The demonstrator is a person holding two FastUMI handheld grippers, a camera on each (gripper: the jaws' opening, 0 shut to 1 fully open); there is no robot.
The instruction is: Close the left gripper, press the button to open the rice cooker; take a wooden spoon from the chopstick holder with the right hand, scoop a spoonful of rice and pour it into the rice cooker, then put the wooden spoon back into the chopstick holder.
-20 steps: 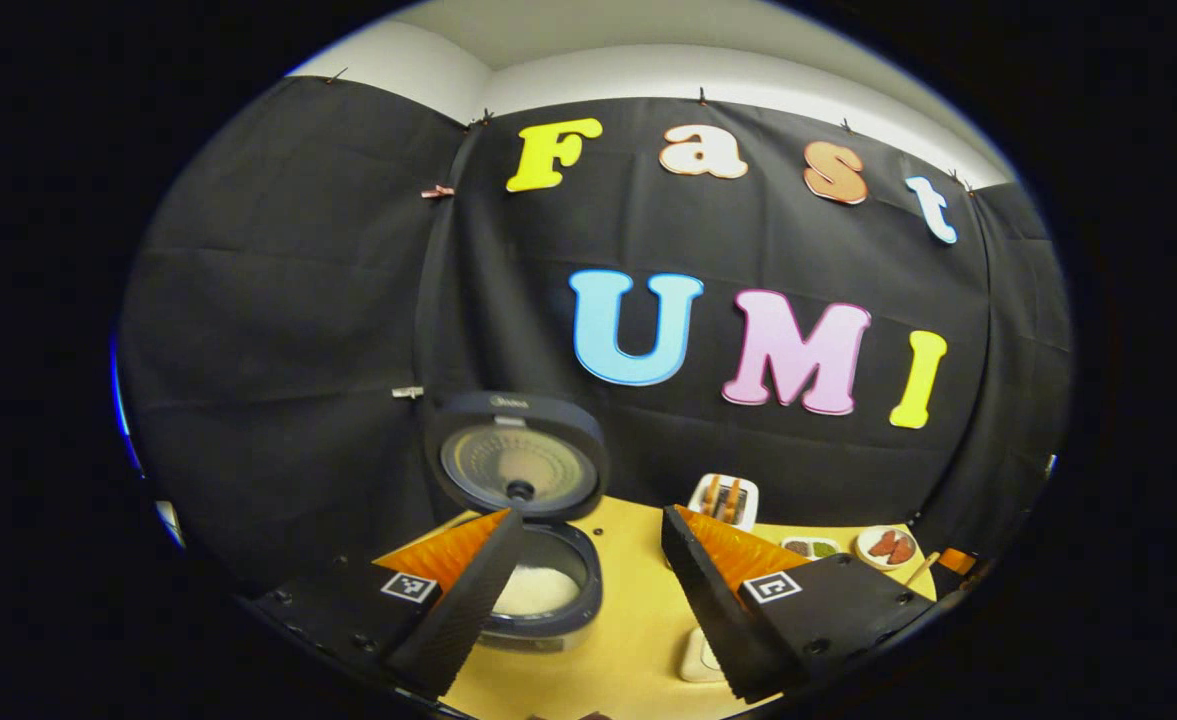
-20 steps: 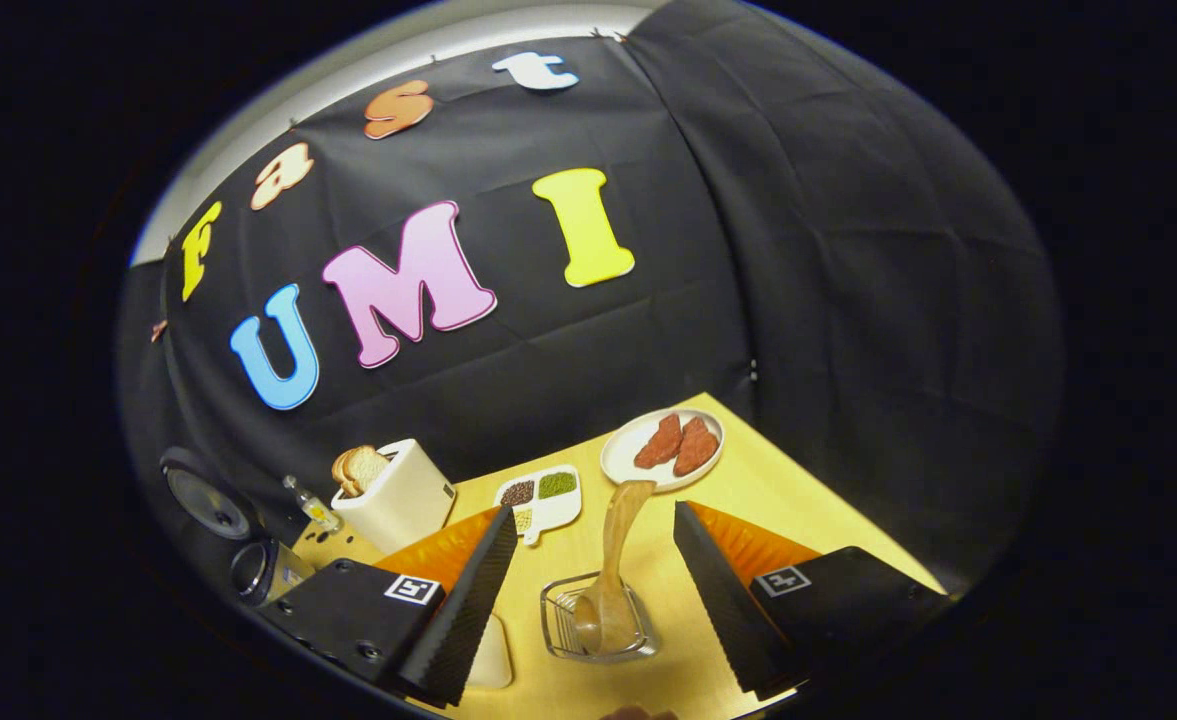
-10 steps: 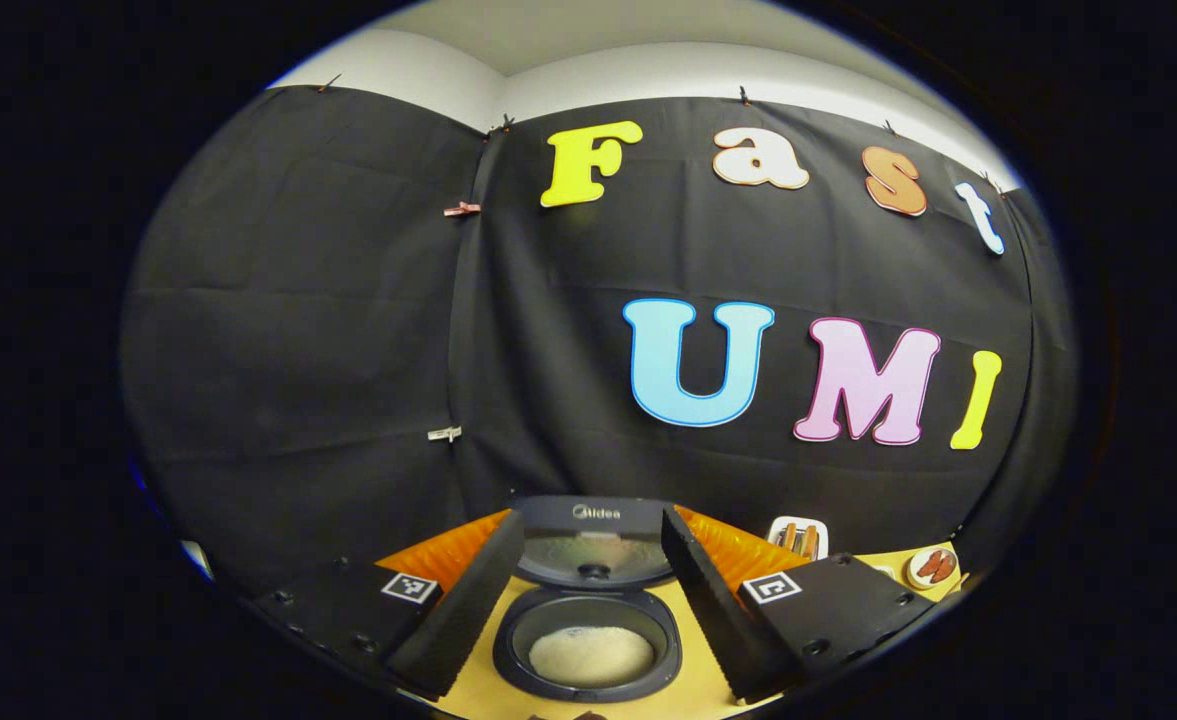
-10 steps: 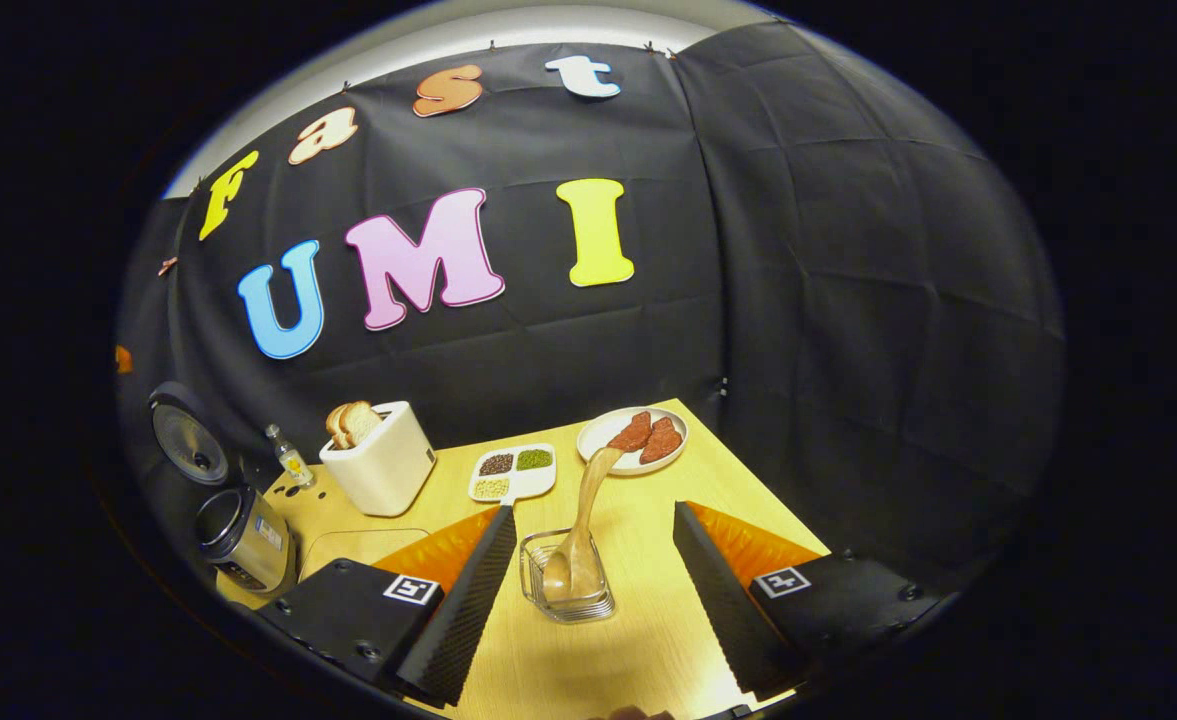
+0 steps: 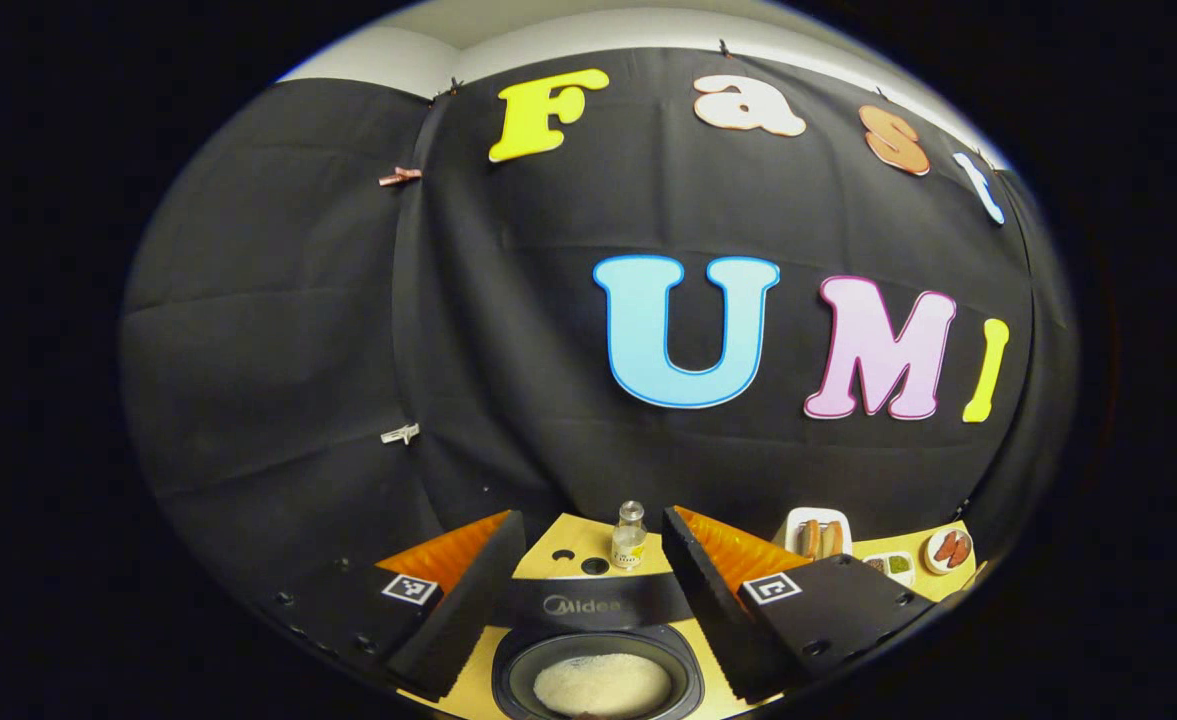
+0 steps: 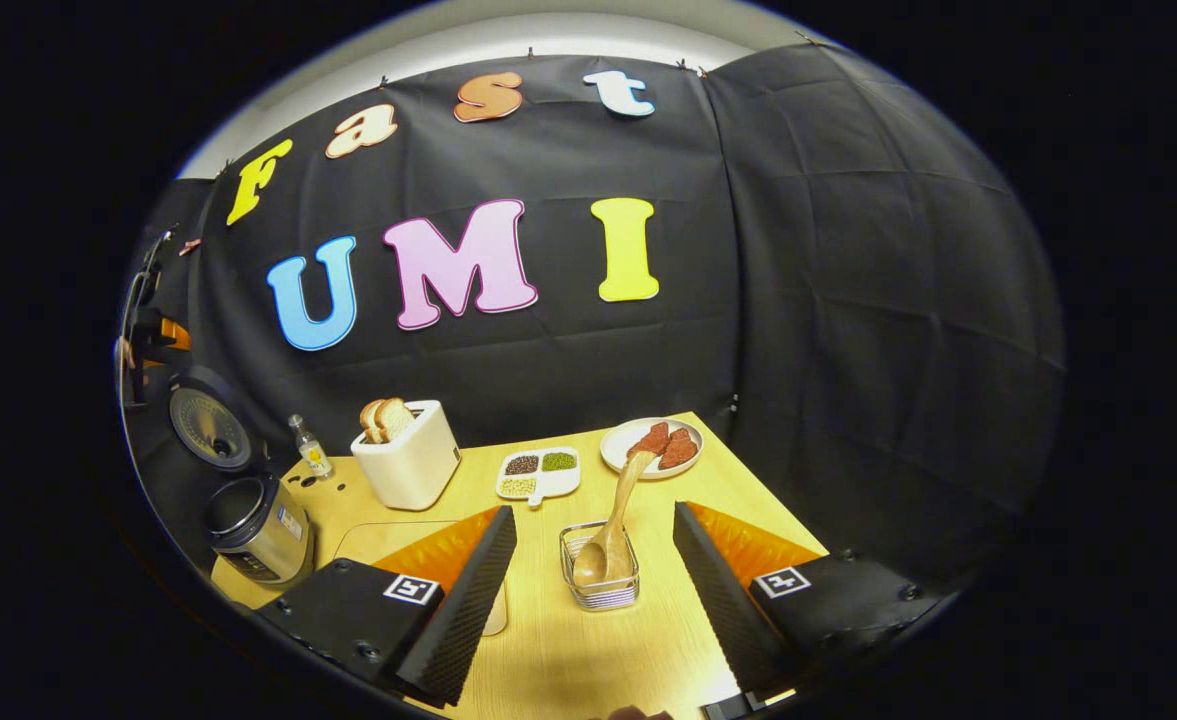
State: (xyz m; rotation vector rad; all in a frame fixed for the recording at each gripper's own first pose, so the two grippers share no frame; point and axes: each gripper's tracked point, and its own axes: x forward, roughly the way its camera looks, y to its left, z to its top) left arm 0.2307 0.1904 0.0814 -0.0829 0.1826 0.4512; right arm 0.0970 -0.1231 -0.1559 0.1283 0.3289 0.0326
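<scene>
Rice cooker (image 6: 253,525): one, lid up, at 9 o'clock of the table (image 6: 558,650); rice in the pot (image 5: 600,684).
Wooden spoon (image 6: 616,525): one, leaning in the chopstick holder (image 6: 603,580), bowl down.
Left gripper (image 5: 588,580): fingers spread wide over the pot, holding nothing.
Right gripper (image 6: 593,580): spread wide, empty, either side of the holder.
Others: one toaster (image 6: 408,462) with two slices, one bottle (image 6: 310,450), one divided dish (image 6: 538,472), one plate (image 6: 620,445) at 12 o'clock.
Surface: pale wood, black cloth walls.

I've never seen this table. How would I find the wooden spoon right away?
Start at the white toaster with bread at the back of the yellow table, then come forward past the little tray of beans. There sits a small clear holder, and the wooden spoon stands in it, bowl down, handle leaning toward the plate. Nothing else nearby is tall, thin and wooden.
</scene>
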